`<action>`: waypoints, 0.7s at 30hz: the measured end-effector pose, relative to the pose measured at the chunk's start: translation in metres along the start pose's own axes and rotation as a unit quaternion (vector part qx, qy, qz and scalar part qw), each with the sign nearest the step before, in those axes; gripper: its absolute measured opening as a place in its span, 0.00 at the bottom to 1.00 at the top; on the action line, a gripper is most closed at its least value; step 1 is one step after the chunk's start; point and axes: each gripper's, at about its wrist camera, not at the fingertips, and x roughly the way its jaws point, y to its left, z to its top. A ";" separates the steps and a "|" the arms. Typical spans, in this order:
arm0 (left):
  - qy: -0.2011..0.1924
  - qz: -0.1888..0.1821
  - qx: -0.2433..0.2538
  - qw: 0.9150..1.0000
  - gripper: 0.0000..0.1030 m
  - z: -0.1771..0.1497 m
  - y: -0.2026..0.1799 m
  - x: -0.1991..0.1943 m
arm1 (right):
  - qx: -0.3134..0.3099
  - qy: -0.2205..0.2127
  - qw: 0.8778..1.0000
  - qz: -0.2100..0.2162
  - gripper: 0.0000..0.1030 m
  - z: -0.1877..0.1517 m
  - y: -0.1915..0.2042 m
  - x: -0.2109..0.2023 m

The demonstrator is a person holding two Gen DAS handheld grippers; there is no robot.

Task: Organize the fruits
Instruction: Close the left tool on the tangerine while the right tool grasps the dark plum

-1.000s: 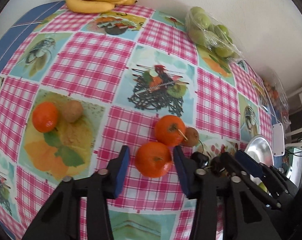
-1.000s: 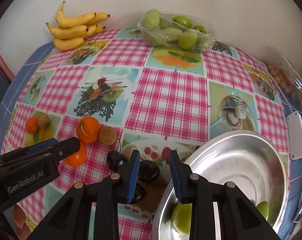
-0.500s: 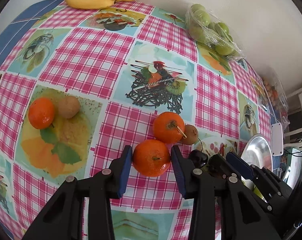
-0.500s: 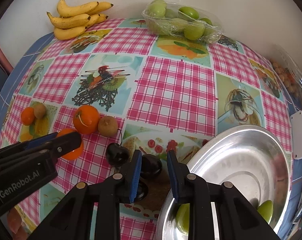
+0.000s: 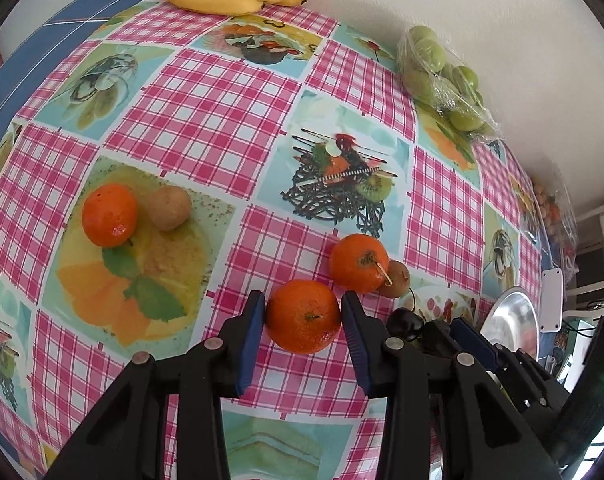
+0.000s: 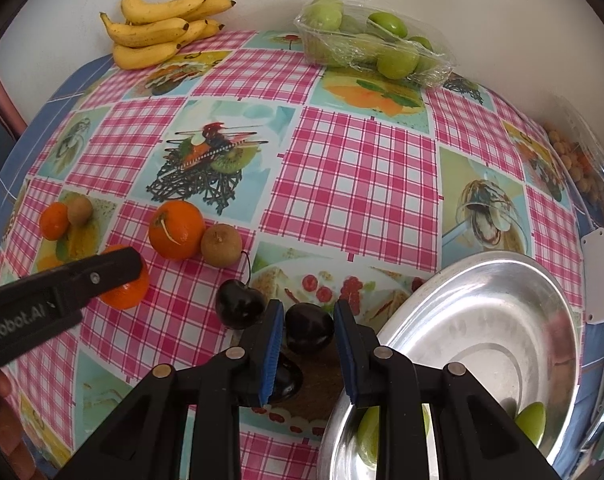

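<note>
Left wrist view first: the left tool [image 5: 303, 316] has its blue pads on either side of a tangerine [image 5: 303, 317], which sits on the checked bench [image 5: 206, 120]. The pads look to be touching or just about touching the peel, but I can't tell whether they have real pressure on it, so call the grip undecided. Just behind that fruit sits a second tangerine [image 5: 357, 263] with a twig sticking out, and a brown kiwi [image 5: 395, 279] touches it. That's the danger here: lift at an angle and the right pad could knock the neighbour, sending it and the kiwi rolling. A round, waxy peel could also squirt forward out of flat pads.

Right wrist view now: the right tool [image 6: 305, 330] straddles a dark plum [image 6: 309, 328], with a sliver of gap showing on each side, so it reads as open around it, not yet clamped. A cherry [image 6: 238, 306] lies just left of that plum, and another dark fruit [image 6: 286, 376] is tucked beneath the left pad. Closing could pinch or shove that hidden one, or squeeze too hard and bruise soft flesh. The steel bowl [image 6: 481, 320], holding green fruit [image 6: 531, 420], stands just right of the plum; its raised rim could catch a low swing. With both tools so near each other, a collision between them is my other worry.
</note>
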 end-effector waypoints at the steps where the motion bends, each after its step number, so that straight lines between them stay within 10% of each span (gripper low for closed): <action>1: 0.000 -0.001 -0.002 1.000 0.40 0.000 0.001 -0.001 | -0.003 0.000 1.000 -0.003 0.28 0.000 0.001 0.000; 21: -0.007 0.000 -0.017 1.000 0.40 -0.001 0.003 -0.006 | -0.012 -0.001 1.000 -0.012 0.25 -0.001 0.003 0.001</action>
